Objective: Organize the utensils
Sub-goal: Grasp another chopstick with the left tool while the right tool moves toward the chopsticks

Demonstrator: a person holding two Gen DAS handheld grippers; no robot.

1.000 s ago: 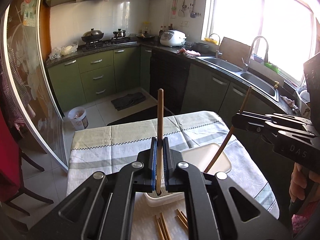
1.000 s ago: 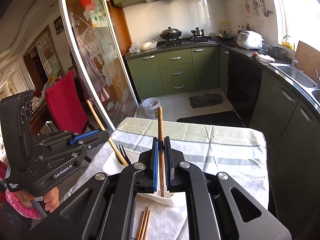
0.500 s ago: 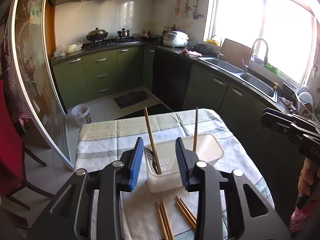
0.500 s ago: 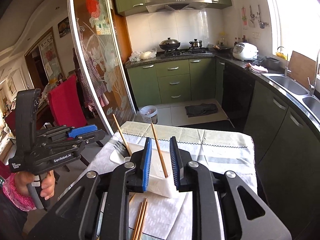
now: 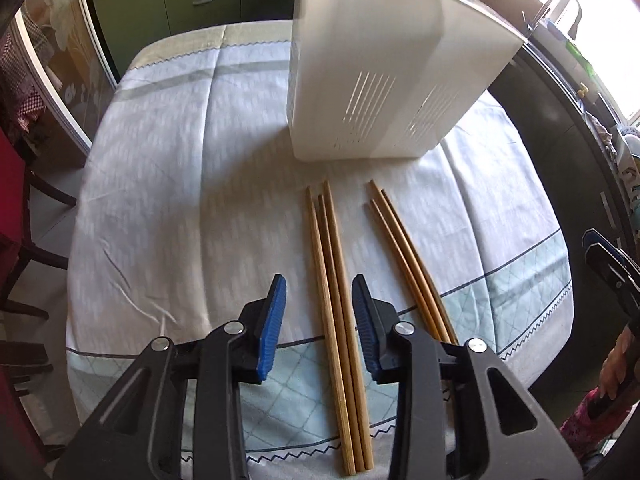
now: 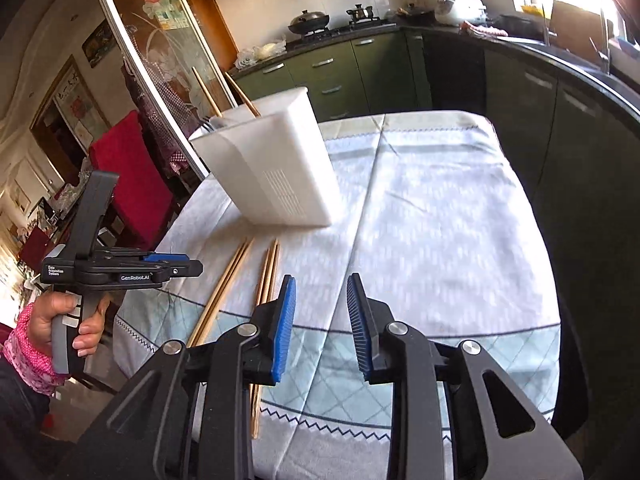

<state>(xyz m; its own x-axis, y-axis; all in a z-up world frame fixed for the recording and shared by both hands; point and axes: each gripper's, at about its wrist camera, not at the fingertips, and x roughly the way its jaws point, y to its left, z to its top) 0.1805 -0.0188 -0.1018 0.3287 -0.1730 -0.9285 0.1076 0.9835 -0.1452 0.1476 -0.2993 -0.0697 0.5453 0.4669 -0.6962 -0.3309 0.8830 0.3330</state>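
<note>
Both tongs [image 5: 318, 316] [image 6: 321, 314] empty: left closing, right opening; chopsticks [image 5: 338, 320] partly hidden.

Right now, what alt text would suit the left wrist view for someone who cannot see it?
The left gripper, jaws closing, hangs over three wooden chopsticks lying on a pale tablecloth. Three more chopsticks lie beside them, before a white plastic utensil holder.

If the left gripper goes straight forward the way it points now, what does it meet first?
Most likely the left bundle of three chopsticks lying on the tablecloth. They run right between the fingers of the left gripper, whose jaws are closing slightly with nothing pressed yet. How high it hangs above them is unclear.
</note>
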